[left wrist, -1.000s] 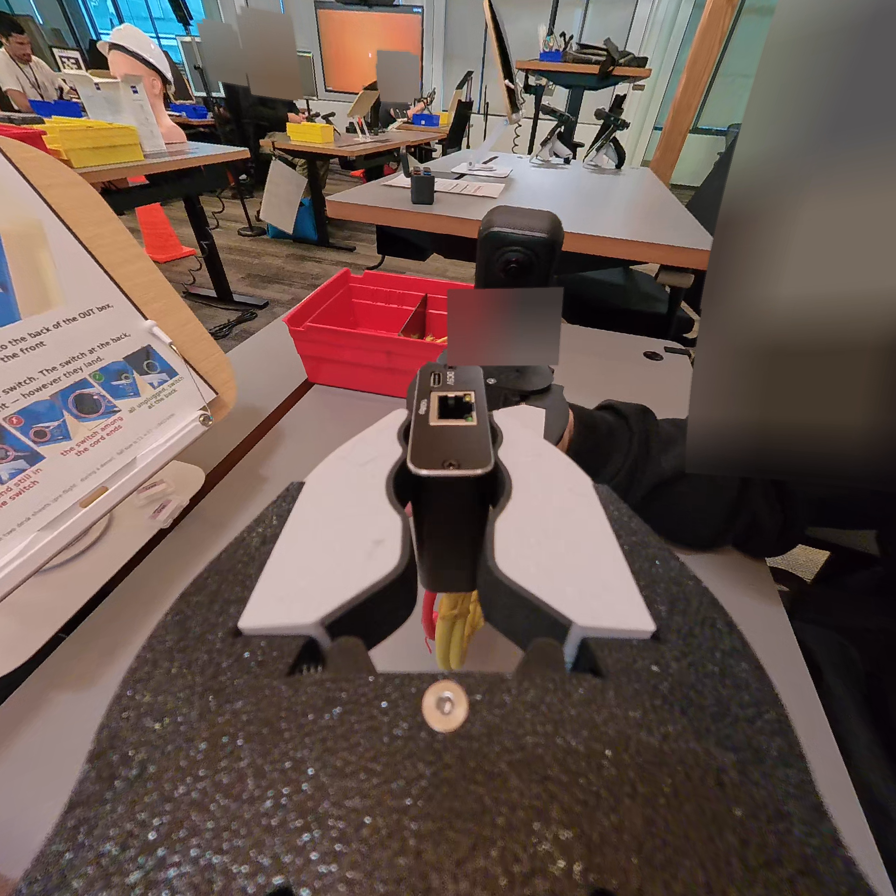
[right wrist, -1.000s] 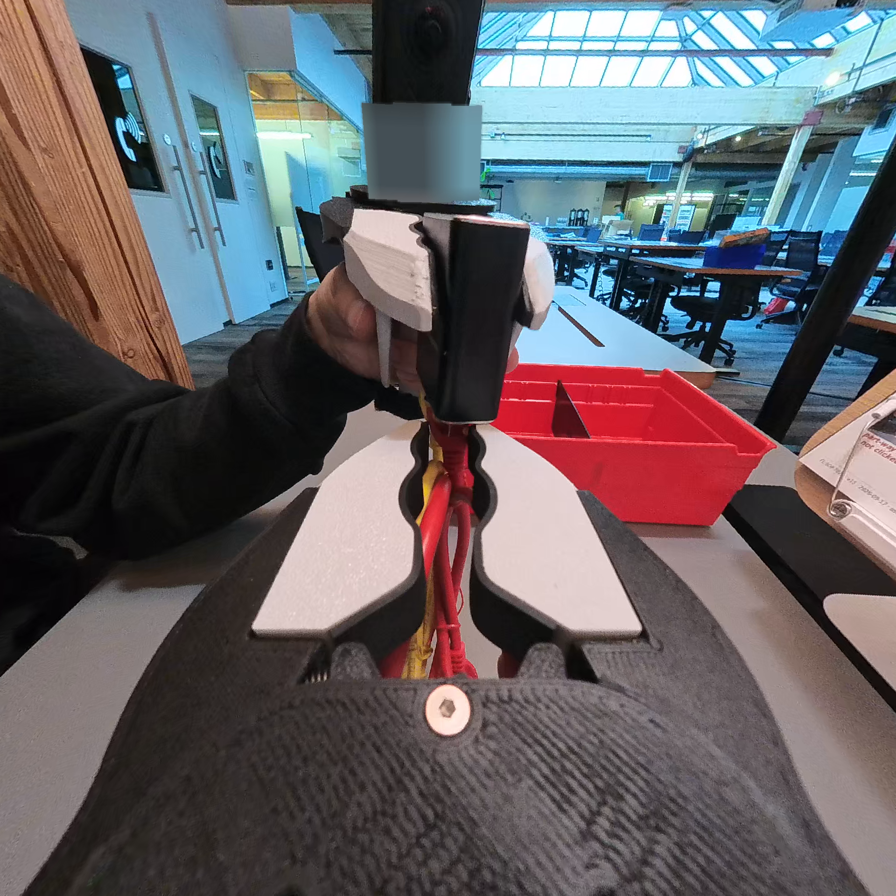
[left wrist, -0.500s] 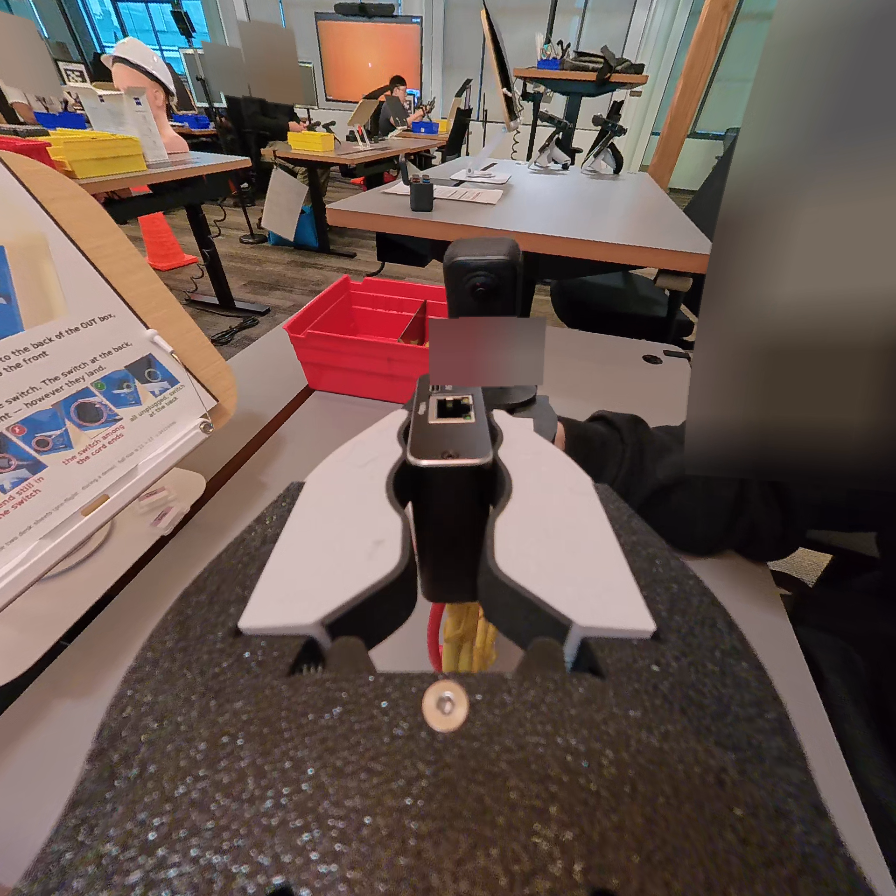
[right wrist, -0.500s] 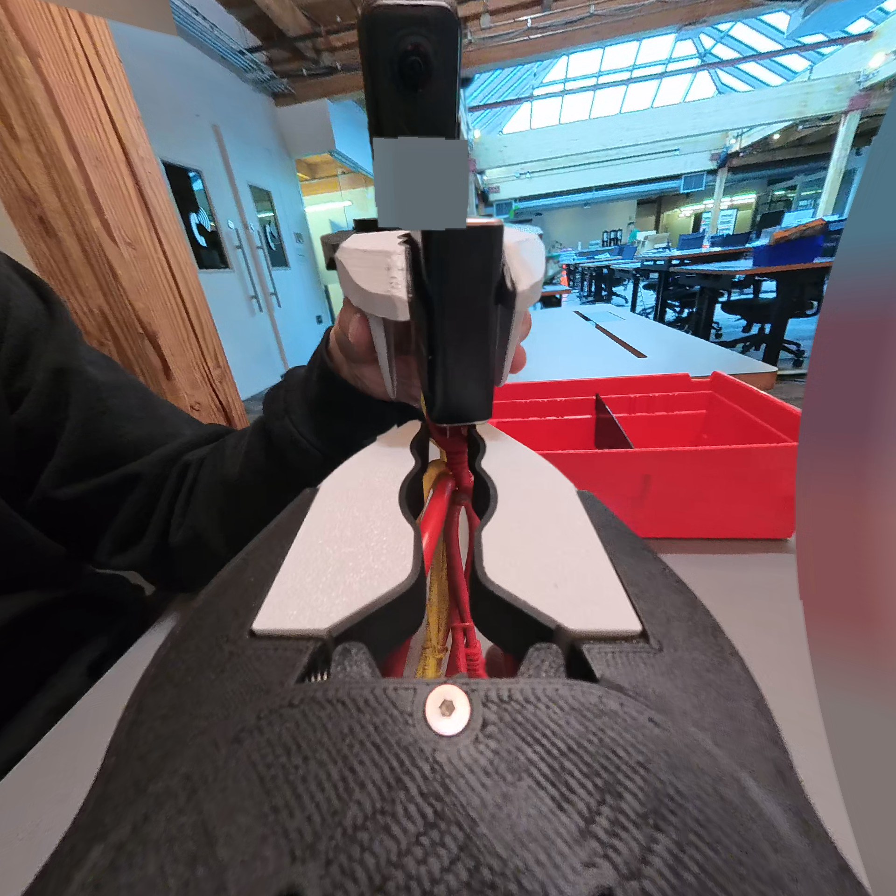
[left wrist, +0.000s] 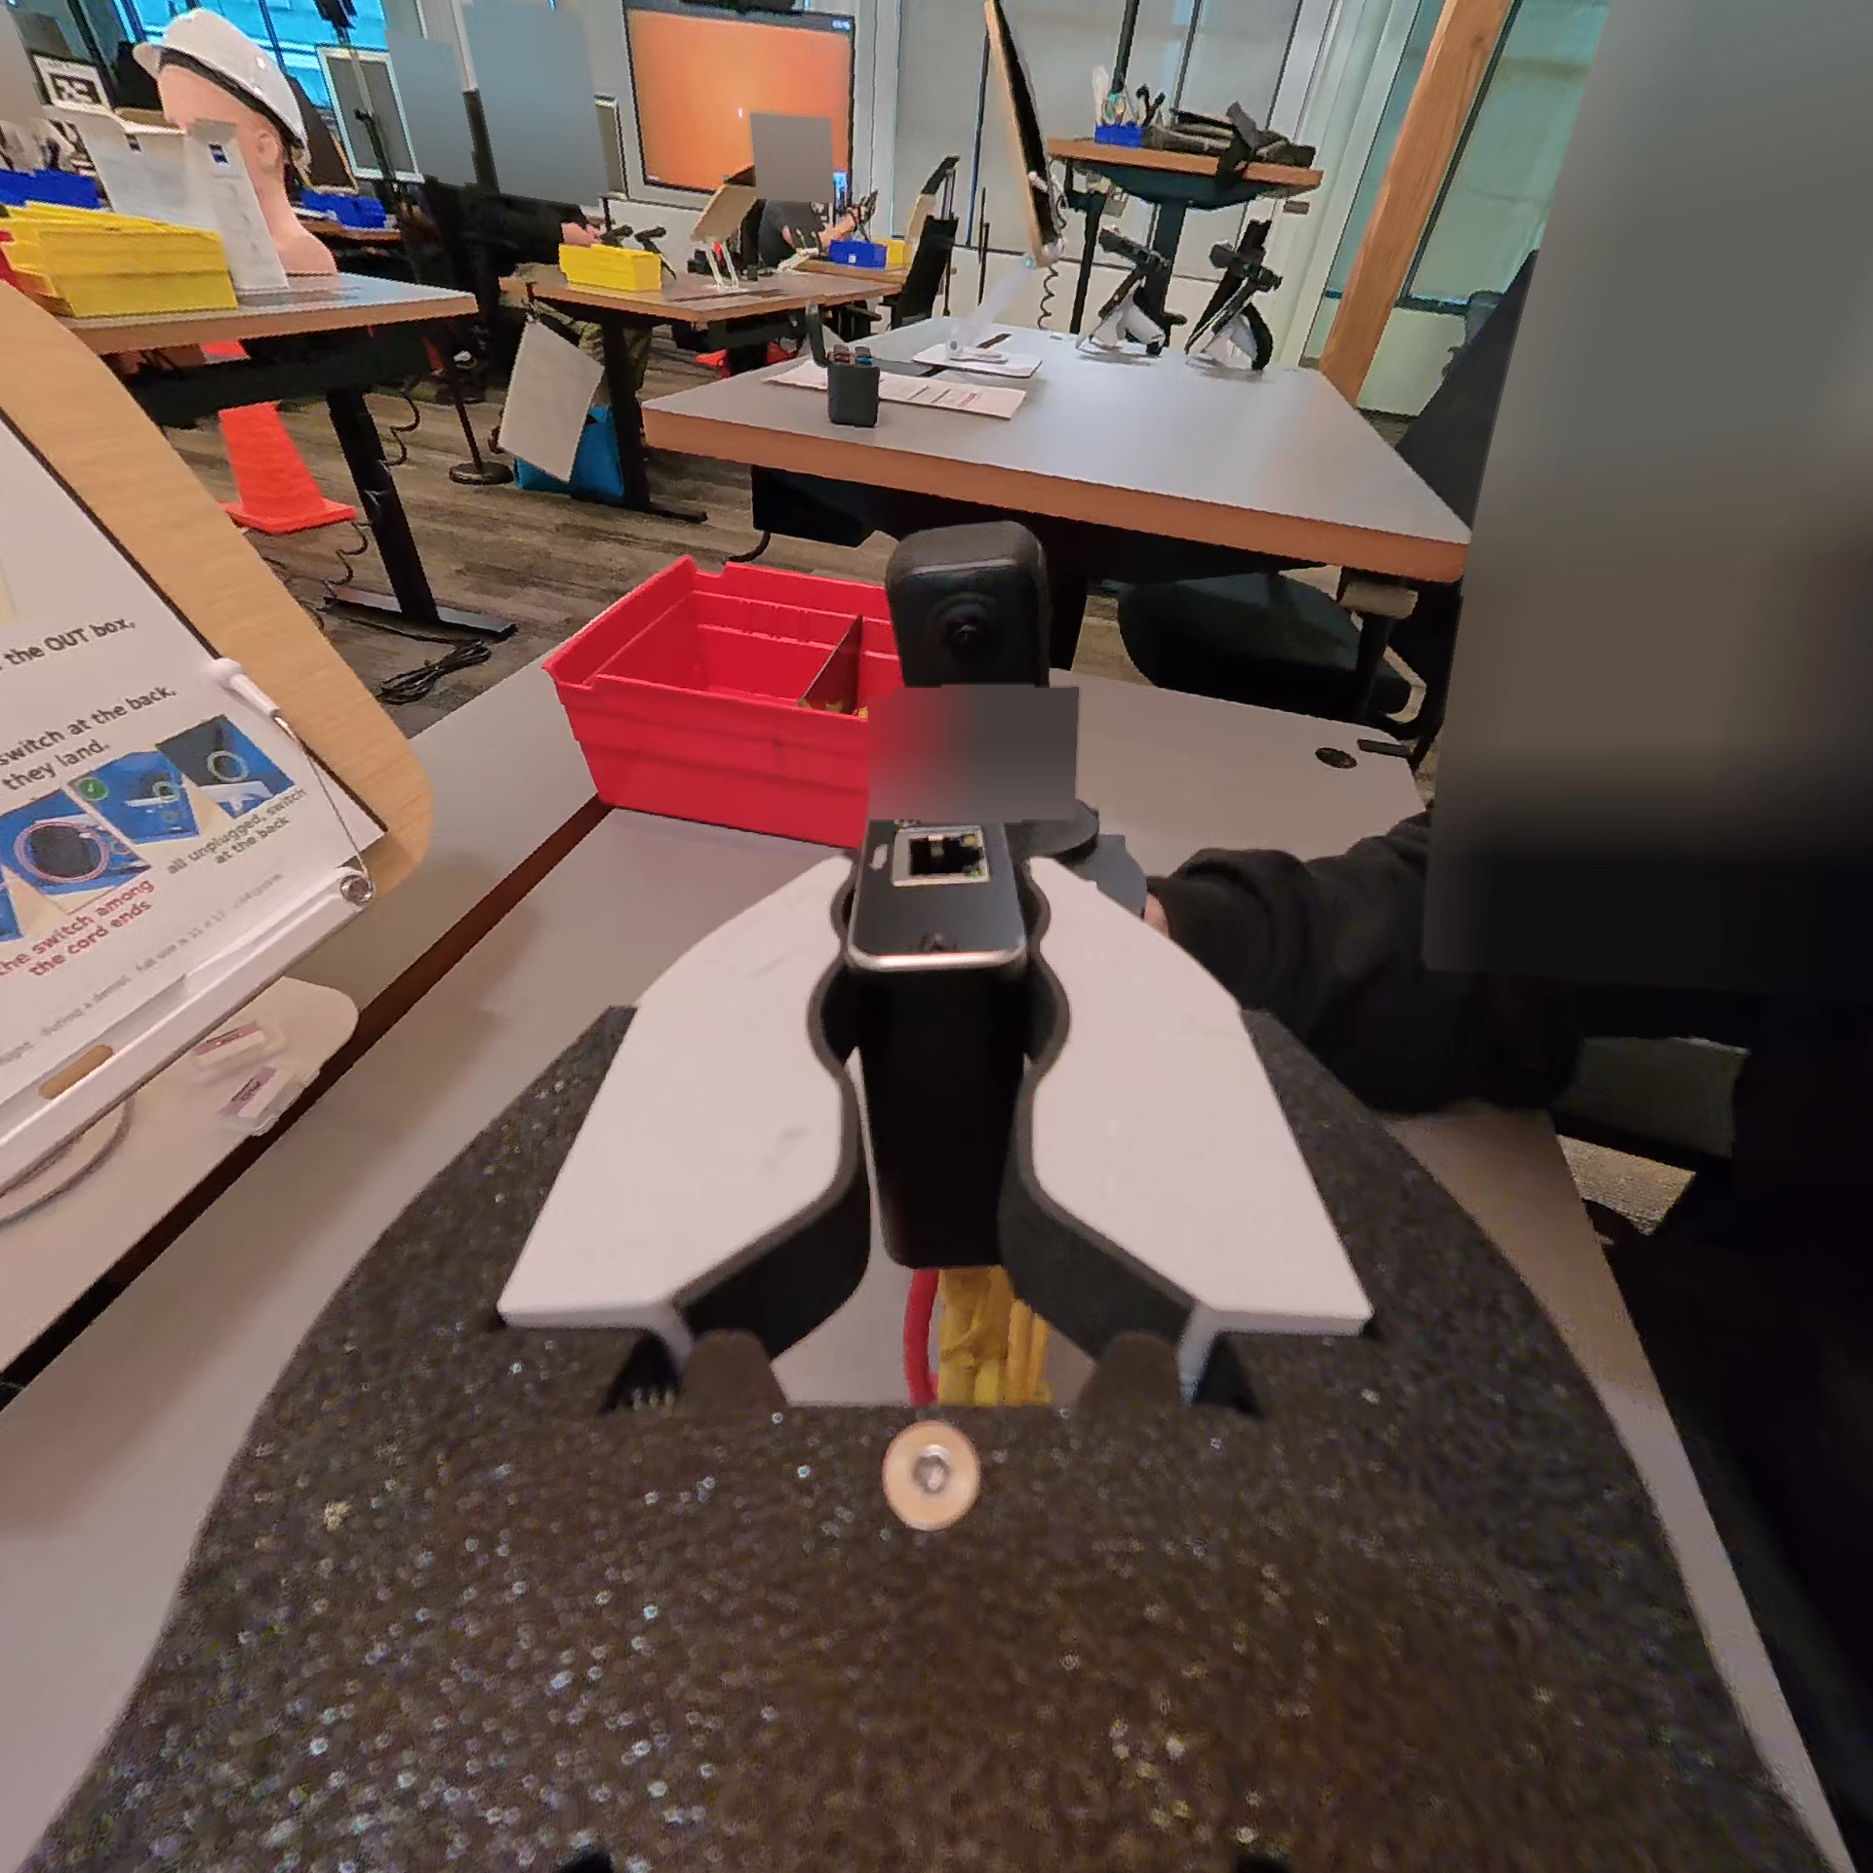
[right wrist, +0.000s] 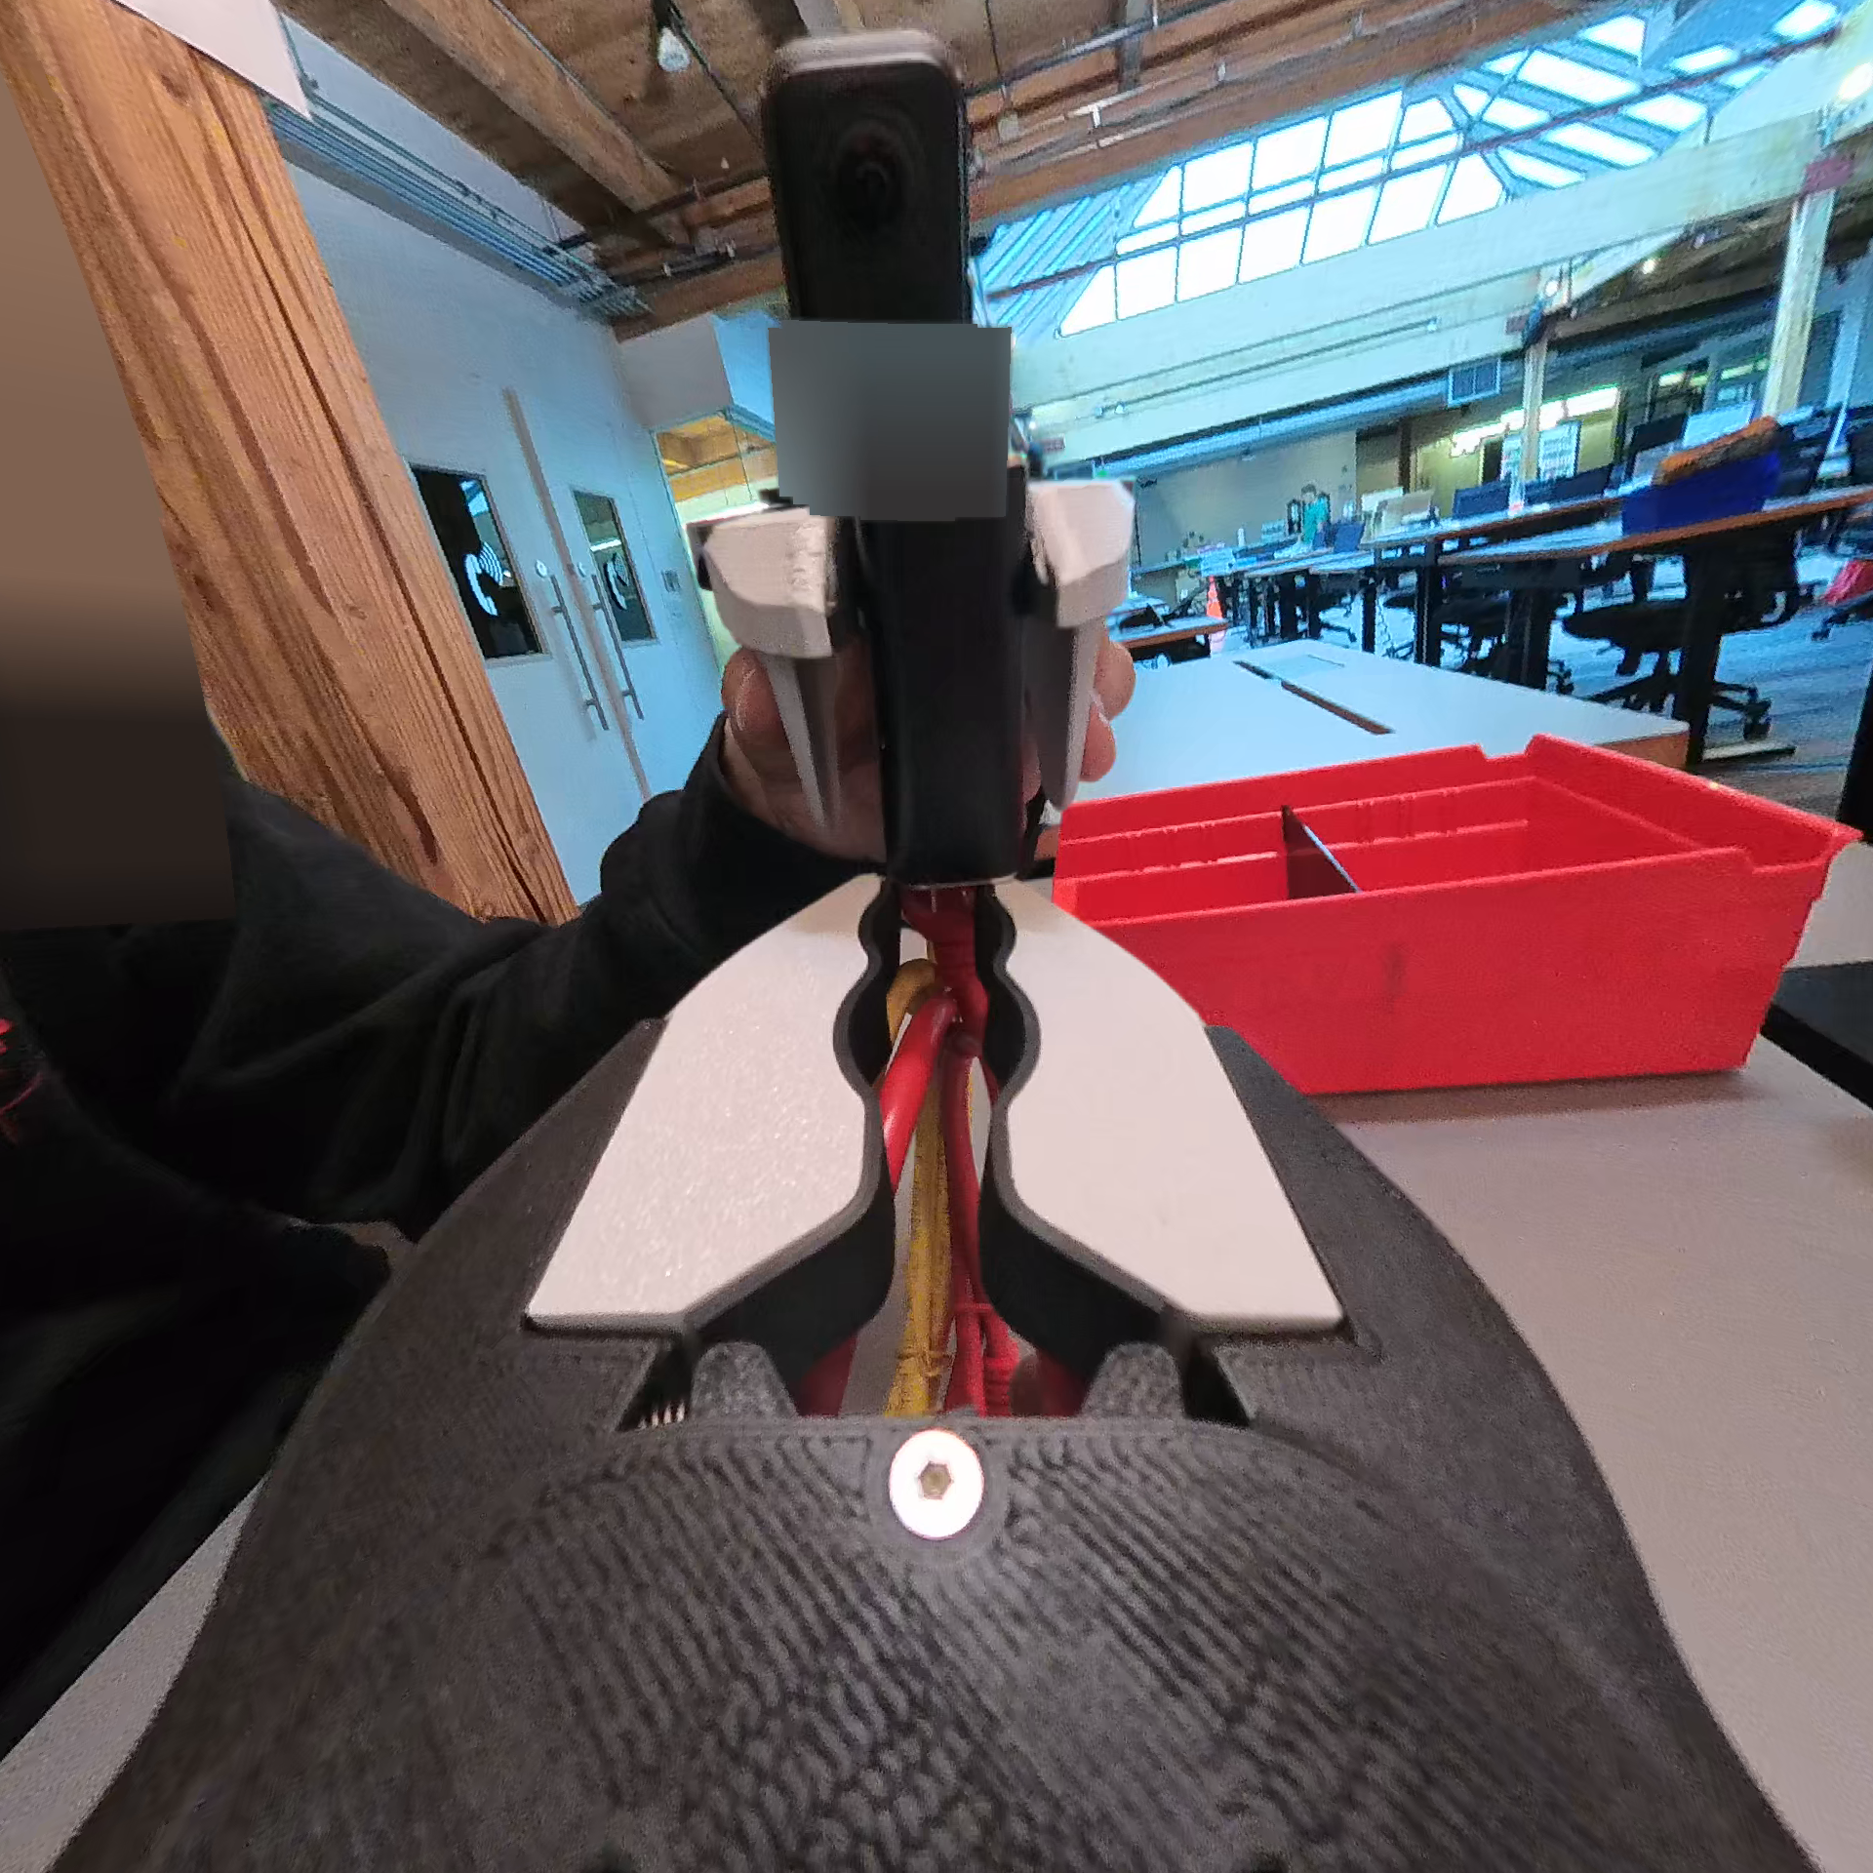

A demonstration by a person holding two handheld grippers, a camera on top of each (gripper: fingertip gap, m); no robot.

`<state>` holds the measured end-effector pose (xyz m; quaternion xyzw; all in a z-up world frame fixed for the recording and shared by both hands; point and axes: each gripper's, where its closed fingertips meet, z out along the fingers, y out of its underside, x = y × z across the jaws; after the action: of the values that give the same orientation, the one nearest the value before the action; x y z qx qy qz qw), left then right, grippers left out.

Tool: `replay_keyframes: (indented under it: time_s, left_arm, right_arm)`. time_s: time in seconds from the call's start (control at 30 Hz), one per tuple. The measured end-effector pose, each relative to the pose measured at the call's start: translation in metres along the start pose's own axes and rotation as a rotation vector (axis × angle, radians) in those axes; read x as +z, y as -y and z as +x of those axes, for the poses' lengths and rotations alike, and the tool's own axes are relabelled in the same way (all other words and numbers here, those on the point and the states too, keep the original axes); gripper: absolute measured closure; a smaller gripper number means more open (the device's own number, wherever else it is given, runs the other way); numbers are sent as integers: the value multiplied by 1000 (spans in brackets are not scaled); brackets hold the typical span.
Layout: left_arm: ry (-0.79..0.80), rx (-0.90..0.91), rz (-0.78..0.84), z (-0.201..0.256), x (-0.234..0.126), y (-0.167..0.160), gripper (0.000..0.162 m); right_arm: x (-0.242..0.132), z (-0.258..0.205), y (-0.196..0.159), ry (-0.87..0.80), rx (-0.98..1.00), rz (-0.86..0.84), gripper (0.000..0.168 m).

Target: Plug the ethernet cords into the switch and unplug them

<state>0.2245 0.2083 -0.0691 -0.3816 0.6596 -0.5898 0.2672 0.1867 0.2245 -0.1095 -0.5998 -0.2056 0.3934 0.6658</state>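
- The left tongs (left wrist: 938,1054) are closed on a black, box-shaped ethernet switch with a metal-edged end (left wrist: 938,1074), held above the grey worktop (left wrist: 426,1095) with one open port on its end face turned away from the camera.
- The right tongs (right wrist: 938,998) pinch a red ethernet cord (right wrist: 958,998) just below the switch (right wrist: 948,709); their jaws are nearly together around the cord, near its plug.
- More red cords (right wrist: 902,1105) and a yellow cord (right wrist: 922,1247) hang below the switch; their plugs cannot be seen clearly, so which are seated cannot be told.
- Judged step: pulling that red cord out of the switch. It looks best to keep the left tongs steady, pull straight along the port axis, and free the latch first; pulling at an angle could jam the plug or twist the switch in the grip.
- The red plastic bin with a black divider (right wrist: 1419,973) stands on the worktop beyond the switch. Its visible compartments look mostly empty; a few small yellow pieces (left wrist: 836,704) show beside the divider.
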Motion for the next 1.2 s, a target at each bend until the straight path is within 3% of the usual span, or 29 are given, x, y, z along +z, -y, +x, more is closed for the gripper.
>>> replay_keyframes:
  time_s: [0.3,0.63,0.83,1.0,1.2]
  left_arm:
    - [46,-21,-146,-10,7,-24,135]
    - [21,-110,-86,-14,9,-19,135]
    - [-51,-191,-33,-5,17,-23,135]
    - [-58,-192,-71,11,27,-15,135]
    - [-133,-209,-60,56,35,24,135]
  right_arm:
    - [-10,8,-15,-3,116,-56,153]
    - [-15,10,-11,-72,63,-86,154]
    - [-26,1,-16,-113,173,-51,154]
    - [-38,-14,-6,-155,213,-9,154]
    - [-38,-60,26,-204,130,92,154]
